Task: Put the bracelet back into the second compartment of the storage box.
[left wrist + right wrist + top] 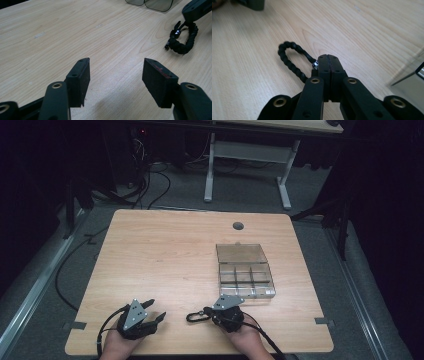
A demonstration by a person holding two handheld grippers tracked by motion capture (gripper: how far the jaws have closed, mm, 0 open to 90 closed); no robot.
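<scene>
Wooden table [165, 255] bears clear compartment box [245, 270] beside right claw's [206, 312] braided loop [196, 317].

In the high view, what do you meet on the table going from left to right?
Left claw → black braided loop → right claw, shut on the loop → clear compartment box with its lid open.

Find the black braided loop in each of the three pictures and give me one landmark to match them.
High view: the braided loop lies near the front table edge, left of the right hand-held gripper.
Left gripper view: upper right, hanging from the other gripper.
Right gripper view: left of centre, pinched at one end by the shut jaws.
Shared landmark: the clear box, also and.
</scene>
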